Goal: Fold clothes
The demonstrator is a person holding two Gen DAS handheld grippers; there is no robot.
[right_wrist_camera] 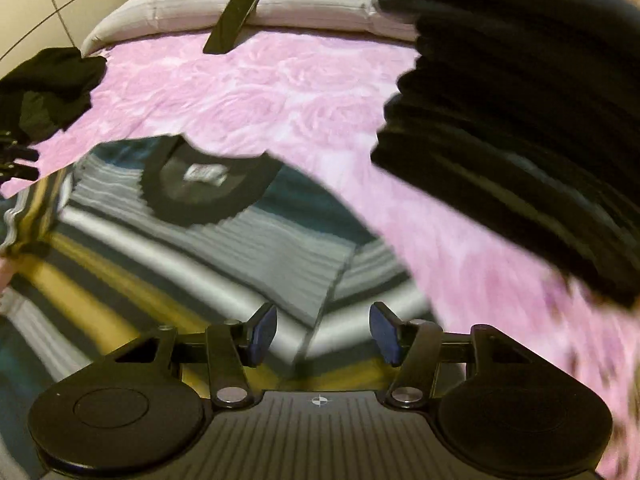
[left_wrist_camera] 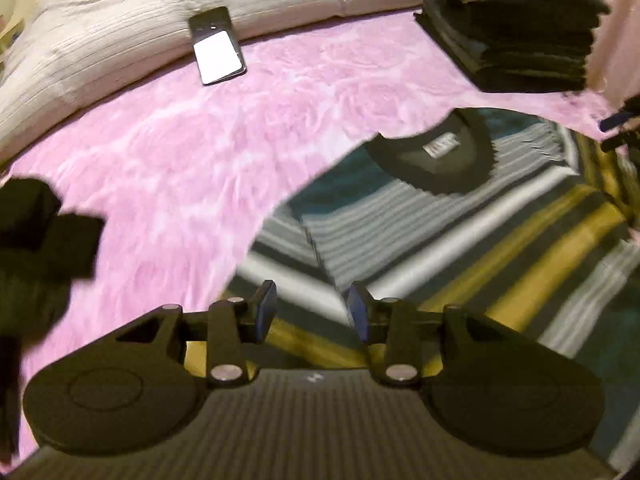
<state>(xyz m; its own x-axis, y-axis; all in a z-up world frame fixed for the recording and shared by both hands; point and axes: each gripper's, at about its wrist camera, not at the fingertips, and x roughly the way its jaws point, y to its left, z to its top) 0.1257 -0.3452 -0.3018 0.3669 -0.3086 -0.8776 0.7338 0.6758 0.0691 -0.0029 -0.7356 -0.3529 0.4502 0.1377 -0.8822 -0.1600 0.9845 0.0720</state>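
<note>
A striped T-shirt in grey, yellow, white and teal with a black collar lies flat on the pink blanket. It also shows in the right wrist view. My left gripper is open and empty, just over the shirt's left sleeve near its edge. My right gripper is open and empty over the shirt's right sleeve seam. The right gripper's dark tip shows at the right edge of the left wrist view.
A stack of folded dark clothes stands at the back right, looming close in the right wrist view. A phone leans against the grey pillow. A loose dark garment lies at the left.
</note>
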